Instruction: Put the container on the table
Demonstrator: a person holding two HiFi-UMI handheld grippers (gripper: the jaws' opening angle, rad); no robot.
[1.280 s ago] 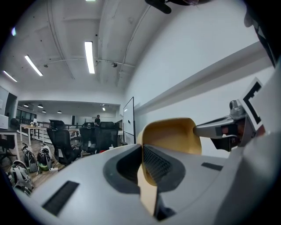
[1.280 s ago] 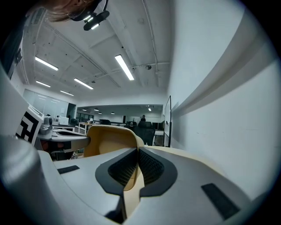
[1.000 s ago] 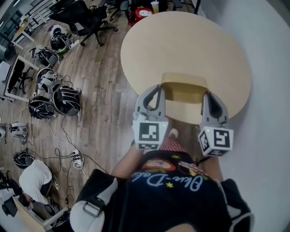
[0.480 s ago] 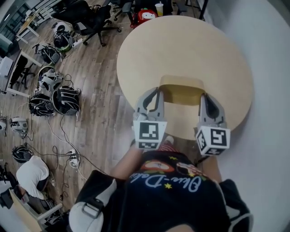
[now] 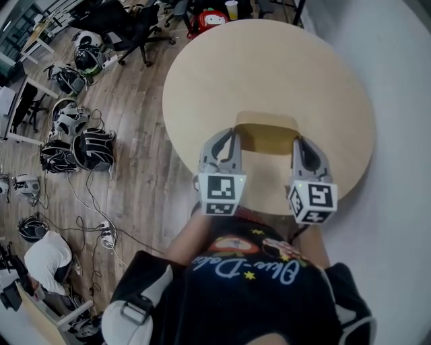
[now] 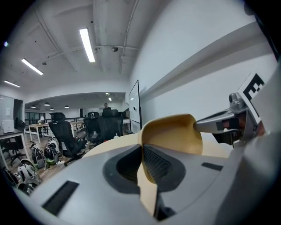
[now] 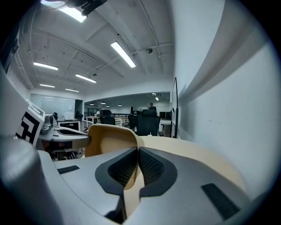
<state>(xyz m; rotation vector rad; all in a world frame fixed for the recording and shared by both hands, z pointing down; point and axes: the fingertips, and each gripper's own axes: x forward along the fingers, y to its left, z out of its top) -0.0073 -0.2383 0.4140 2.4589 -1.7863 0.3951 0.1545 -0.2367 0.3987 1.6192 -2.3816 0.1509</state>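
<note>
Closest to me, the left gripper (image 5: 227, 140) is clamped on the 9 o'clock wall of the tan container (image 5: 267, 133), and the right gripper (image 5: 302, 144) is clamped on its 3 o'clock wall. Each gripper view shows that thin wall pinched between closed jaws. The container sits between the two grippers over the round table (image 5: 269, 67), at the table's 6 o'clock side and near my edge. I cannot tell whether its base touches the top yet.

My main worry is letting go unevenly: if one grip opens first, the container could tip or drop on that side. So close to the rim, a drift toward 6 o'clock could leave it overhanging. Squeezing the walls toward each other might flex them. Farther out, the paper cup (image 5: 231, 9) at 12 o'clock is well apart and no concern.
</note>
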